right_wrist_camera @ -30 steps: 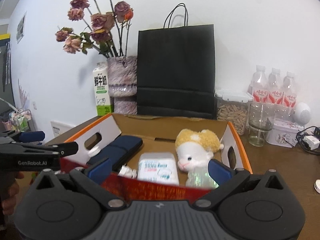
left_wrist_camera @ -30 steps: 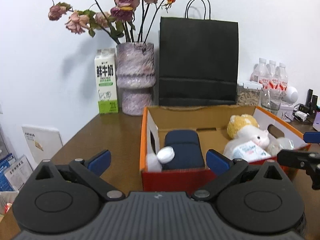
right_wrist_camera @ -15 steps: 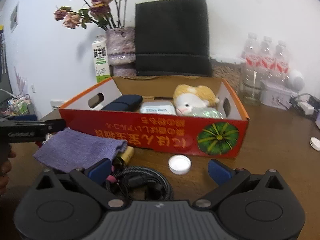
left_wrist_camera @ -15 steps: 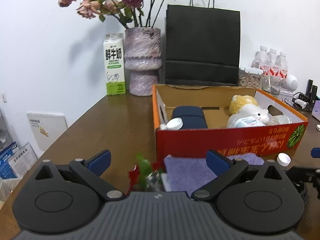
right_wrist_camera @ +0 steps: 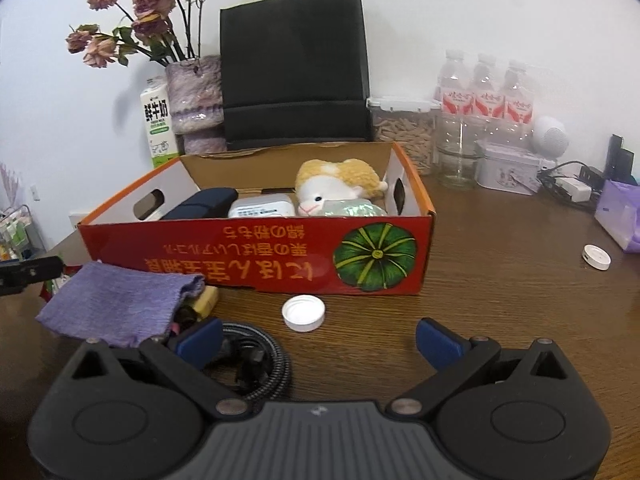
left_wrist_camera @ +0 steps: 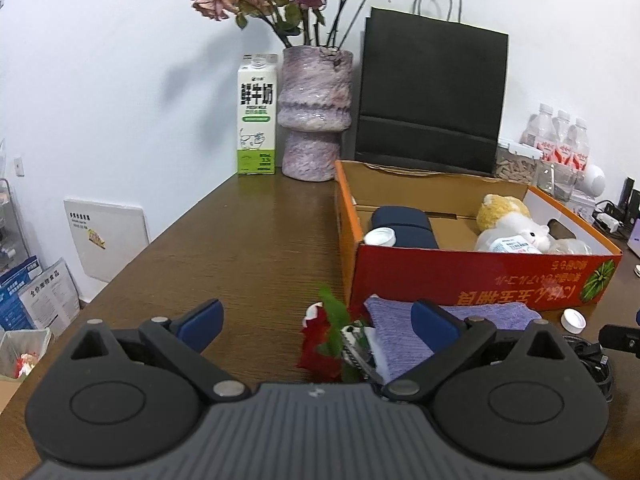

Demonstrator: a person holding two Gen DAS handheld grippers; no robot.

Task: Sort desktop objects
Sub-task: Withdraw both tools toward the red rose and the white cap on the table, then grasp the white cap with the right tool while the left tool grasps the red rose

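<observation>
Container: the red-and-orange cardboard box with a pumpkin print (right_wrist_camera: 256, 256) stands on the brown wooden desk (left_wrist_camera: 240, 256).
Already sorted: a dark blue case (left_wrist_camera: 402, 226), a white-capped container (left_wrist_camera: 380, 236), a white wipes pack (right_wrist_camera: 262, 206) and a yellow-and-white plush toy (right_wrist_camera: 340, 182) lie inside the box.
Left to sort: a purple knitted cloth (right_wrist_camera: 116, 304), a red-and-green wrapped item (left_wrist_camera: 326, 338), a black braided cable (right_wrist_camera: 256, 356) and a white round lid (right_wrist_camera: 303, 313) lie on the desk just in front of the box; another white round cap (right_wrist_camera: 597, 256) lies well apart to the right.
Left gripper (left_wrist_camera: 316, 322): jaws wide, empty, facing the wrapped item.
Right gripper (right_wrist_camera: 318, 338): jaws wide, empty, above cable and lid.
Progress: judged roughly half complete.
</observation>
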